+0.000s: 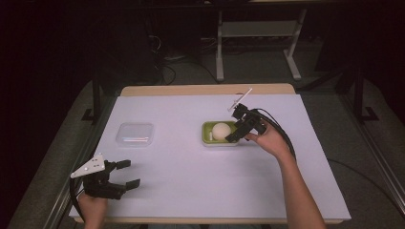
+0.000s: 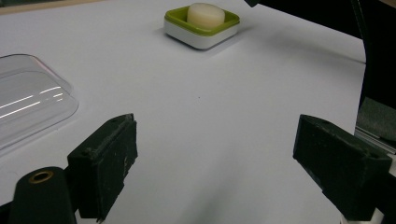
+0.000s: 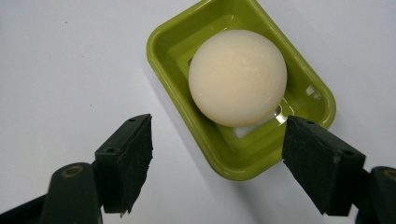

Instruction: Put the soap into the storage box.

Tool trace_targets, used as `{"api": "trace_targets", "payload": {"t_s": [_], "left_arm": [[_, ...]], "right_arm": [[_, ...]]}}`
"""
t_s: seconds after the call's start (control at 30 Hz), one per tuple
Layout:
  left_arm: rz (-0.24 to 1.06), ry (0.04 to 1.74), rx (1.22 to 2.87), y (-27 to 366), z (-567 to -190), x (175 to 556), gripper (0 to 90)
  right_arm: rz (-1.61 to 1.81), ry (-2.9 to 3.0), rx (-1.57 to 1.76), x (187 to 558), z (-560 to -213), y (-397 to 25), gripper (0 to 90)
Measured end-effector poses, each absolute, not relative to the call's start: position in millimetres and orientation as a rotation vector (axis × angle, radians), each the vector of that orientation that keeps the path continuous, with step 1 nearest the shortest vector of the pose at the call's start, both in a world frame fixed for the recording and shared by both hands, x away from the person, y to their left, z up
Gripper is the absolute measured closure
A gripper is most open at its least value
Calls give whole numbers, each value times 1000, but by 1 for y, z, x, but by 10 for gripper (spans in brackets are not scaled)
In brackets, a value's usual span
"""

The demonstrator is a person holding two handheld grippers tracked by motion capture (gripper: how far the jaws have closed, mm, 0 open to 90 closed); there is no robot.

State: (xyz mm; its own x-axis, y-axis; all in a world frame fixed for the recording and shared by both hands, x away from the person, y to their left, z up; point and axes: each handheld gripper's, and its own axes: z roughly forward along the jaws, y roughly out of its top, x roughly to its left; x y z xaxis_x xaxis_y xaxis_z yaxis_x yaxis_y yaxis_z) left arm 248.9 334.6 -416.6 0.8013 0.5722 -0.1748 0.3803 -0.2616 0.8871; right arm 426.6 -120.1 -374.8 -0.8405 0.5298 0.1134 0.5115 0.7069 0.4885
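Black grippers, blocky black jaws, brass screws, trailing black cables

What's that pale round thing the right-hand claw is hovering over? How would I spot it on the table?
Start at the white table and find the small green dish right of centre, just under the open right claw. The round cream soap bar lies in that dish. The other container, a clear lid to the left, is see-through and flat, with nothing round in it.
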Motion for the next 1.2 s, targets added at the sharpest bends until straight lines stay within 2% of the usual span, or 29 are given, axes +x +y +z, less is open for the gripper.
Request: {"api": "trace_targets", "payload": {"t_s": [1.2], "left_arm": [[217,717,1888,334,-417,248,130]], "right_arm": [[881,2837,845,363,-378,-156,220]]}}
